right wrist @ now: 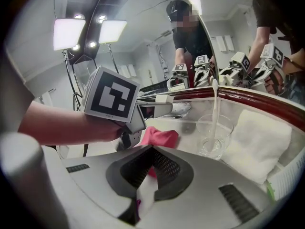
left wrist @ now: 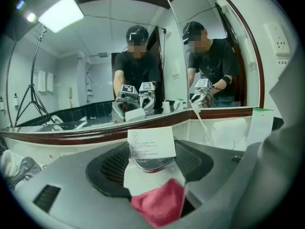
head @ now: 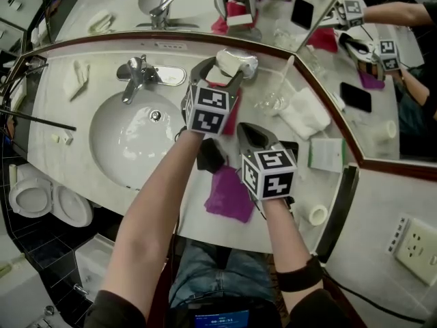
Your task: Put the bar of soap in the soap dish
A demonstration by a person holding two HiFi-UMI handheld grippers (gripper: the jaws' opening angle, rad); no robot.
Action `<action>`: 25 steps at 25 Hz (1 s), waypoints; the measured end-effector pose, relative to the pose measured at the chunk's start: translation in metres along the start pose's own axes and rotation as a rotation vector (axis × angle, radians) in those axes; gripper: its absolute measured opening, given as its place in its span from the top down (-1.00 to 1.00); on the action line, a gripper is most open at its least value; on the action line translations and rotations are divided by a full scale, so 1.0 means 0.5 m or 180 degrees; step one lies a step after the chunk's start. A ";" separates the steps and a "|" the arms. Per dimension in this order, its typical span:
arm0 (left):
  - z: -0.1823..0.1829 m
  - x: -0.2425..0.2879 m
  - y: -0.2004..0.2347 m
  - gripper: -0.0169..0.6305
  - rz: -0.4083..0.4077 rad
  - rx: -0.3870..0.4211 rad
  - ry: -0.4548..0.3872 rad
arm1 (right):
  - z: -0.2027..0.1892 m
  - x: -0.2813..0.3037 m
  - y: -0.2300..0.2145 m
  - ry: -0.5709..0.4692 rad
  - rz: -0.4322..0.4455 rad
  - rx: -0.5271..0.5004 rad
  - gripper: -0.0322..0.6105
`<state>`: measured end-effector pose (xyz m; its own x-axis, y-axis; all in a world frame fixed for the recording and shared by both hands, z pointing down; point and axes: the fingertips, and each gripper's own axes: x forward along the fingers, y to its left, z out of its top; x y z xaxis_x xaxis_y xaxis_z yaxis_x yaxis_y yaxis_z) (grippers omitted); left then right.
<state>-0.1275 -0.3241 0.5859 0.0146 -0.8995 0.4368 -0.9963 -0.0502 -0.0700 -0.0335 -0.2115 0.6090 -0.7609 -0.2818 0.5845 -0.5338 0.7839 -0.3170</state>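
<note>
My left gripper [head: 222,70] is shut on the bar of soap [head: 229,61], still in its white printed box [left wrist: 151,144], with a jaw on each side. It hangs just over the silver soap dish [head: 247,63] at the back of the counter near the mirror. The dish [left wrist: 151,163] shows right under the box, and a pink cloth [left wrist: 159,202] lies below. In the right gripper view the boxed soap [right wrist: 164,98] sits at the left gripper's tips, in front of the dish [right wrist: 180,109]. My right gripper [head: 249,134] is shut, nothing gripped, nearer the counter's front.
A sink basin [head: 130,139] with a faucet [head: 140,74] takes up the left. A glass holding a toothbrush [head: 273,101] and a folded white towel [head: 306,113] stand right of the dish. A purple cloth [head: 229,193] lies at the front edge. Mirrors line the back.
</note>
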 end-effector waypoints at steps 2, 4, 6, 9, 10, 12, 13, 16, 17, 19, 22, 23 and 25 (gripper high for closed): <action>0.000 0.007 0.001 0.02 -0.0004 -0.0001 0.0012 | 0.000 0.002 -0.002 0.0002 -0.0003 0.0011 0.85; -0.005 0.013 0.003 0.02 0.0005 -0.0022 0.0045 | 0.001 0.003 -0.006 -0.0001 -0.0007 0.0018 0.85; -0.015 0.020 0.003 0.02 0.0016 -0.0060 0.0085 | 0.002 0.003 -0.010 -0.0002 -0.0017 0.0027 0.85; -0.026 0.025 0.001 -0.02 0.0003 -0.0109 0.0131 | 0.000 0.000 -0.013 0.0001 -0.0024 0.0036 0.85; -0.025 0.024 0.000 -0.08 -0.0014 -0.0103 0.0148 | 0.000 -0.001 -0.013 0.0001 -0.0025 0.0041 0.85; -0.019 0.020 0.000 -0.15 -0.0029 -0.0081 0.0154 | -0.001 -0.003 -0.014 0.0001 -0.0032 0.0051 0.85; -0.017 0.018 0.002 -0.16 -0.0019 -0.0086 0.0148 | -0.002 -0.004 -0.015 0.0002 -0.0036 0.0053 0.85; -0.020 0.014 0.010 -0.16 0.0046 -0.0127 0.0133 | -0.001 -0.008 -0.018 0.0005 -0.0048 0.0054 0.85; -0.019 0.010 0.010 -0.16 0.0050 -0.0125 0.0136 | 0.000 -0.010 -0.020 0.0007 -0.0054 0.0055 0.85; -0.013 -0.001 0.009 -0.16 0.0028 -0.0100 0.0148 | 0.001 -0.015 -0.021 0.0012 -0.0066 0.0055 0.85; -0.003 -0.024 0.007 -0.14 0.0011 -0.0072 0.0166 | 0.001 -0.026 -0.019 0.0029 -0.0077 0.0041 0.85; -0.001 -0.033 0.007 -0.12 0.0012 -0.0079 0.0173 | 0.002 -0.031 -0.018 0.0037 -0.0082 0.0031 0.85; 0.007 -0.056 0.009 0.02 0.0030 -0.0100 0.0178 | 0.011 -0.042 -0.015 0.0040 -0.0095 0.0006 0.85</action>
<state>-0.1323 -0.3008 0.5701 0.0013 -0.8742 0.4856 -0.9985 -0.0274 -0.0466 -0.0154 -0.2146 0.5952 -0.7399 -0.2983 0.6030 -0.5571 0.7741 -0.3007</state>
